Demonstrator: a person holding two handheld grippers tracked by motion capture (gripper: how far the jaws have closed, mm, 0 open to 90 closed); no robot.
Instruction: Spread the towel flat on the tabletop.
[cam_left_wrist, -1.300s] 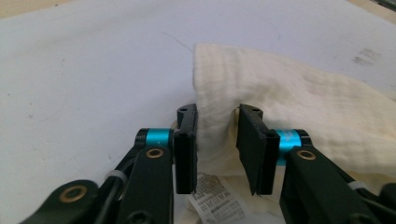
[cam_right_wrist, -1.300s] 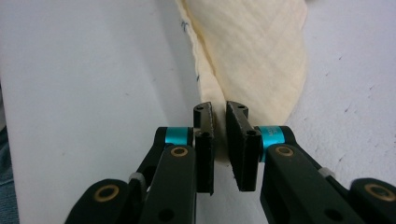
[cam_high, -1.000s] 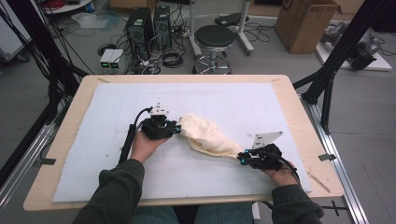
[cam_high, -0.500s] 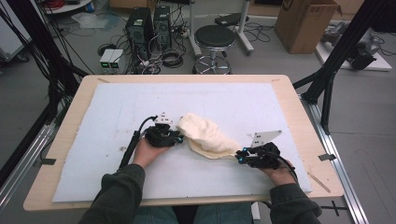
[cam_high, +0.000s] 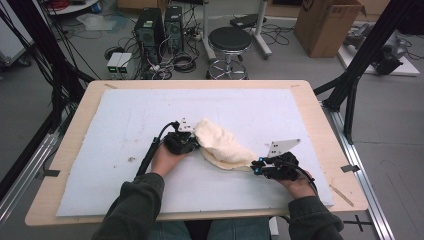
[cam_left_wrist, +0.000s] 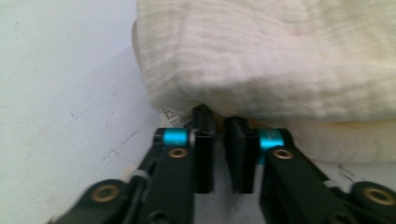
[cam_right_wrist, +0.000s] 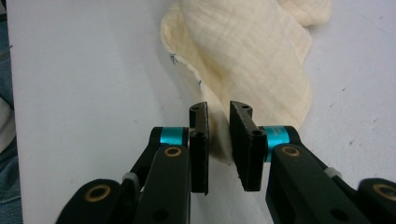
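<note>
**Both grippers at the ends of the cream cloth**

The left gripper was right at the near-left end of the cream cloth, and its jaws had just been closing. In the left gripper view the left gripper stood narrowed, its two black pads close together with only a slim gap between them, the tips tucked under the overhanging fold of the cloth. A thin edge of fabric seemed to sit at the tips, but whether the pads actually bit on it could not be made out; the fold hid the very ends. The cloth bulged thick above the jaws there, and a small printed label peeked out just left of the tips.

Over to the right gripper: it sat at the opposite, tapering end of the cloth, low on the table near the person's side. In the right gripper view the right gripper was drawn nearly together, and the narrow tail of the cloth ran down straight between the pads, so it was pinching that corner.

Between the two tools the cloth lay as a crumpled, elongated heap, stretched slantwise from the left gripper down to the right one, resting on the white mat that covered the wooden table. Each hand was behind its gripper, cables trailing back toward the sleeves.
</note>
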